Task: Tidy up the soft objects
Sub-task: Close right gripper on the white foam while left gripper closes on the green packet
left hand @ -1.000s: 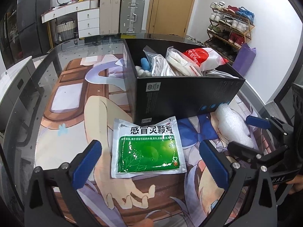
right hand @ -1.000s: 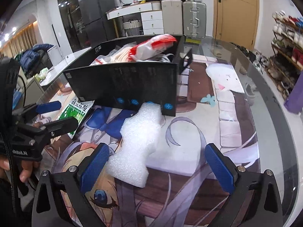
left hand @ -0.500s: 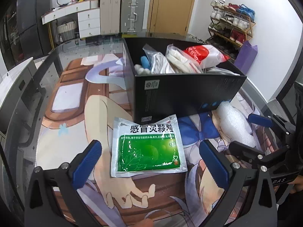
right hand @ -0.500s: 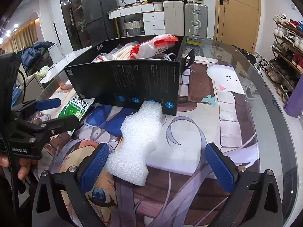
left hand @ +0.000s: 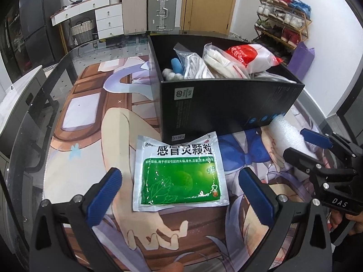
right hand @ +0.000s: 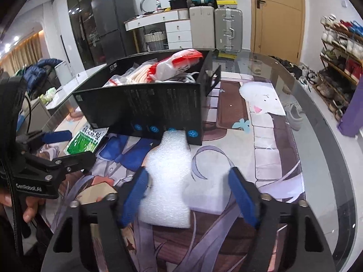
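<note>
Now right hand-held gripper spread around white foam piece, left hand-held gripper spread over green sachet

A lived-in home — a room by the entrance. At twelve o'clock stand a wooden door and two suitcases; at two o'clock a shoe rack; at ten o'clock a drawer unit and a dark fridge — all around a glass table.
</note>
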Available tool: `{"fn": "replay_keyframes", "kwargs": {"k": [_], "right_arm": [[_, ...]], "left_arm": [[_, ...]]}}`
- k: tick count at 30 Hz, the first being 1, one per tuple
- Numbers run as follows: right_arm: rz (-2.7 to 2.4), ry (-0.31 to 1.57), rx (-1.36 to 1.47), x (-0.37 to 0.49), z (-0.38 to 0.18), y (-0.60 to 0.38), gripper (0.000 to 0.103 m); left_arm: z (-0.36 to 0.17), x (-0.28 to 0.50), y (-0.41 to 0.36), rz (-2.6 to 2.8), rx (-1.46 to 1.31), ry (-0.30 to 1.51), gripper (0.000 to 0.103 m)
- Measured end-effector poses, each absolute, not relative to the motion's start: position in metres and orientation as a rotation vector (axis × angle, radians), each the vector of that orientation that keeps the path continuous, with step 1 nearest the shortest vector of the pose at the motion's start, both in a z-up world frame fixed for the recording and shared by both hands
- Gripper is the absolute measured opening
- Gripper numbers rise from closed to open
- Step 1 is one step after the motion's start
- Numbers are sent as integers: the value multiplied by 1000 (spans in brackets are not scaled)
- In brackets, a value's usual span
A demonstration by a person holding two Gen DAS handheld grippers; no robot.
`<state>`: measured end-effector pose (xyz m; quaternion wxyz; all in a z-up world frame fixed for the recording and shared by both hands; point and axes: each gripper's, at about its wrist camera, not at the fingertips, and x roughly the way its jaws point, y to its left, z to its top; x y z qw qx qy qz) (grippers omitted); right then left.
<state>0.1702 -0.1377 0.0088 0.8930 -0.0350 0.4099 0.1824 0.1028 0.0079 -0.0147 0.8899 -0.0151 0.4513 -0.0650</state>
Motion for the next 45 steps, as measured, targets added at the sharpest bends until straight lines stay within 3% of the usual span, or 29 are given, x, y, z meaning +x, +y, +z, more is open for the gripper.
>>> {"fn": "replay_keyframes", "kwargs": {"k": [3, 7, 17, 31, 45], "right_arm": [[392, 846, -104, 167, 9, -133, 49], [421, 847, -106, 165, 10, -131, 38], [473, 816, -102, 156, 16, -128, 38], [471, 789, -76, 150, 28, -136, 38], [461, 761, -85, 147, 34, -139, 38]], "left_arm": [[-16, 104, 5, -117, -16, 944, 103], [-17, 106, 2, -98, -7, 952, 103], [-17, 112, -9, -91, 23, 956, 99], [-9, 91, -20, -144, 64, 896, 49], [11, 72, -11, -169, 0, 833, 45]]}}
